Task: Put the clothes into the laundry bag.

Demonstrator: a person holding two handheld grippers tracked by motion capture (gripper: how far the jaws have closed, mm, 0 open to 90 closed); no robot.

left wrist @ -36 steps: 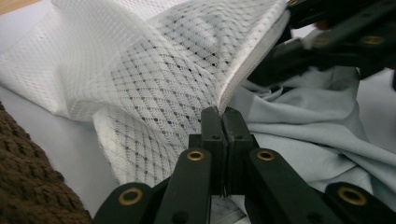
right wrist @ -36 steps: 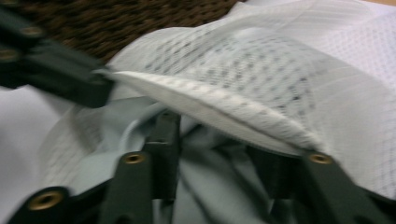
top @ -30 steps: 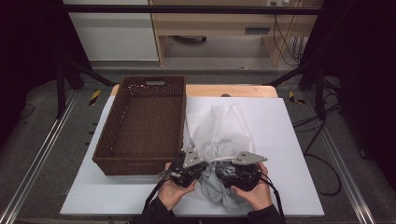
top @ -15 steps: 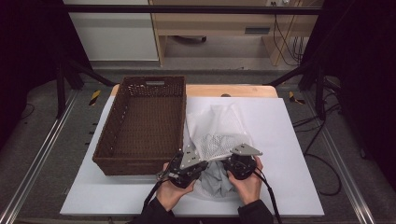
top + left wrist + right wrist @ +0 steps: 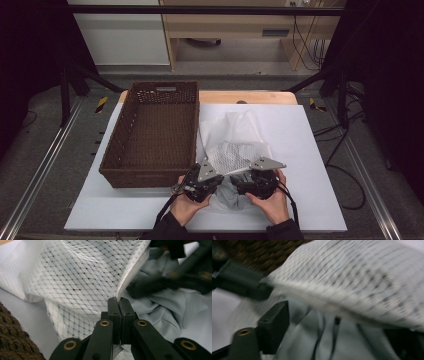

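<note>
A white mesh bag [image 5: 235,142] lies on the white table beside a brown wicker basket [image 5: 155,132]. A pale grey garment [image 5: 230,195] sits bunched at the bag's near mouth. My left gripper [image 5: 119,301] is shut on the bag's hemmed edge [image 5: 130,277] and holds it raised off the garment [image 5: 162,305]. My right gripper [image 5: 337,332] is open, its jaws wide apart over the grey garment [image 5: 307,340], just under the lifted mesh [image 5: 362,282]. From above, both grippers [image 5: 212,175] [image 5: 242,181] are close together at the bag's mouth.
The basket [image 5: 12,340] is empty and stands directly left of my left gripper. The white table top [image 5: 310,150] has bare room to the right of the bag. Beyond the table lie a wooden edge and floor rails.
My right gripper has moved forward and left, from the near side of the garment to under the bag's lifted edge. The left gripper keeps its hold on the mesh.
</note>
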